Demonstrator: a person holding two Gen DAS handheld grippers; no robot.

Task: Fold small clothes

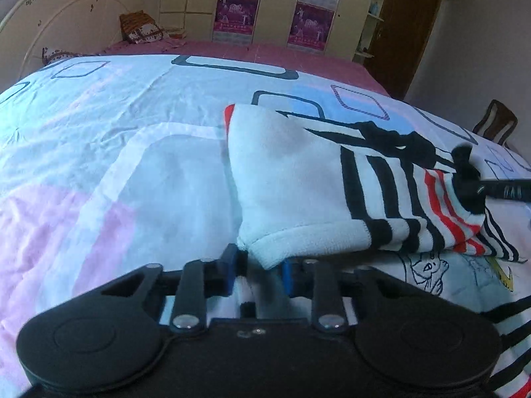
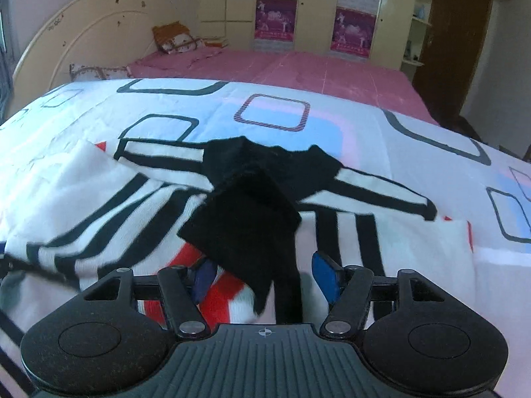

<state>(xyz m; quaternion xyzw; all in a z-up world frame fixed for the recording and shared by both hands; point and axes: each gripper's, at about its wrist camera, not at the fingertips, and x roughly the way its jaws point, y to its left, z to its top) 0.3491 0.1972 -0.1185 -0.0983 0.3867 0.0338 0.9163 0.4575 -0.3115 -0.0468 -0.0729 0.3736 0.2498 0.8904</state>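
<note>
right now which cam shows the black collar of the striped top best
The right wrist view: the black collar lies near centre, spread out with its flaps plain. The left wrist view shows the collar only small and blurred towards its right edge, partly behind the other gripper.

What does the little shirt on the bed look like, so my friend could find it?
Find the big bed with the white quilt covered in rounded squares. On it lies the small shirt: white, with black stripes, some red stripes and a black collar. Nothing else there is striped.

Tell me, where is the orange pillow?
In both wrist views the orange patterned pillow sits far back on the pink sheet, by the cream headboard, left of the wardrobe.
</note>
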